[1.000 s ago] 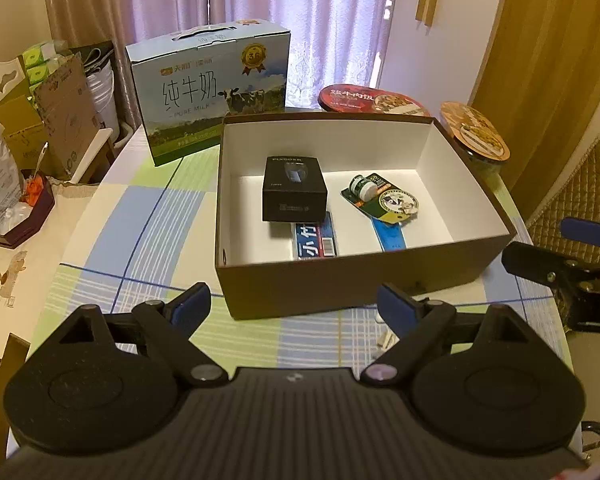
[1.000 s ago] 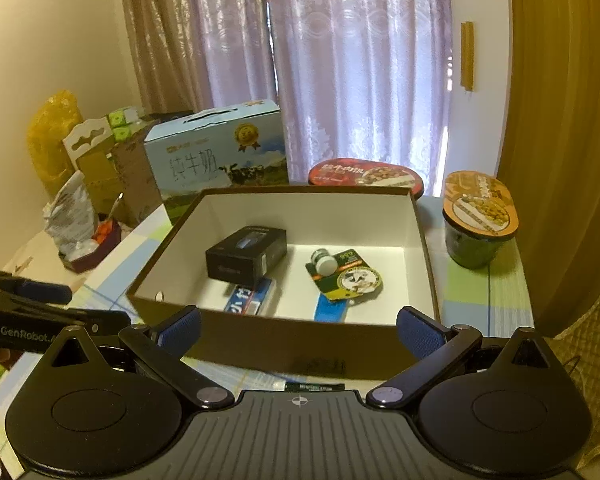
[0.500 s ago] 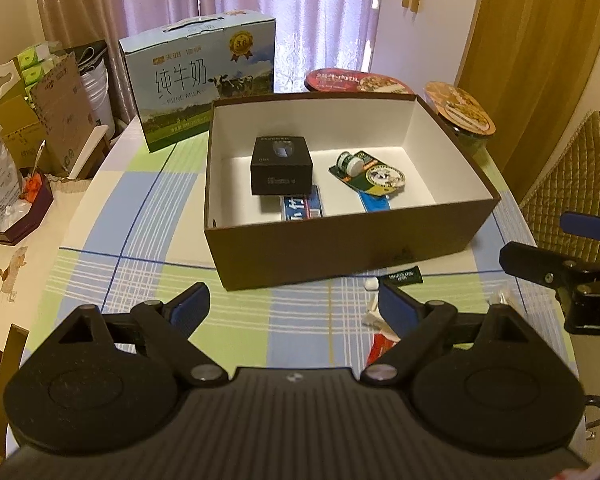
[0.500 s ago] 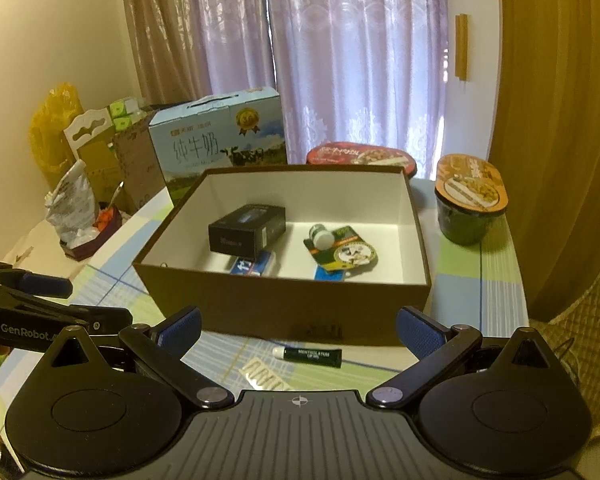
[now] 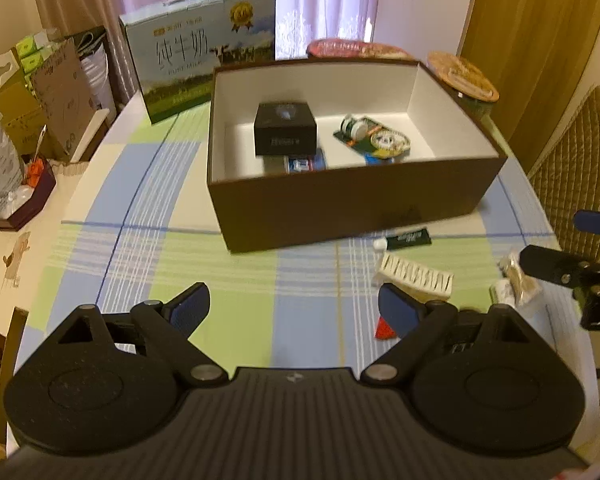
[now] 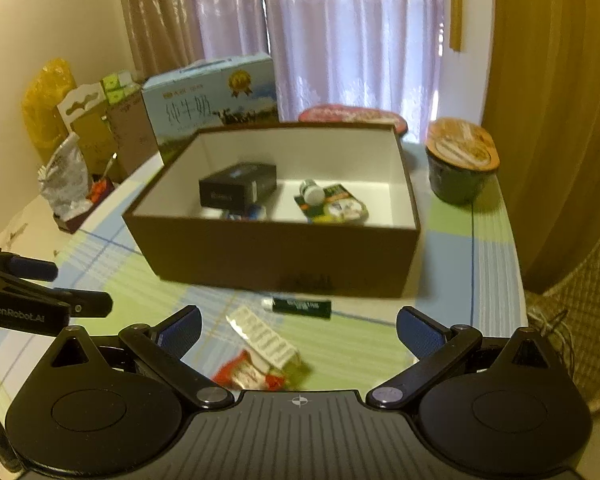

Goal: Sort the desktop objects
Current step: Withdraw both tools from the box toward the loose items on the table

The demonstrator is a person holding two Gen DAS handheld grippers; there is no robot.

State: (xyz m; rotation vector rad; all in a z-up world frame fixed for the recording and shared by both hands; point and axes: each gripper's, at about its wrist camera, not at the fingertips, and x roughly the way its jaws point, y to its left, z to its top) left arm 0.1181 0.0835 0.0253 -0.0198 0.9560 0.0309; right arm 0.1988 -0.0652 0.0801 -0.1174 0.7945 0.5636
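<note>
My left fingers (image 5: 294,306) stand wide apart with nothing between them, hanging over bare checked cloth on the table (image 5: 148,184). My right fingers (image 6: 298,330) are spread just as wide and empty too, with the loose things lying below them.

The box (image 5: 340,208) sits mid-table, open, already holding a black case (image 5: 285,128), a small bottle (image 5: 352,126) on a round-printed card and something blue under the case. Left outside, near the box's front wall: a dark tube (image 6: 300,307) with a white cap, lying flat just beside the wall; a white striped packet (image 6: 266,340) nearer me; a red wrapper (image 6: 244,374) touching that packet. In the left view a crinkly packet (image 5: 516,276) lies by my right fingers.

The tube looks the easiest: light, stiff and round, so it may roll or slip. I'd pinch it across the middle of its body, fingers square to its length. The packets look thin, soft and flat on the cloth; I'd take an edge that lifts, not press on the face
</note>
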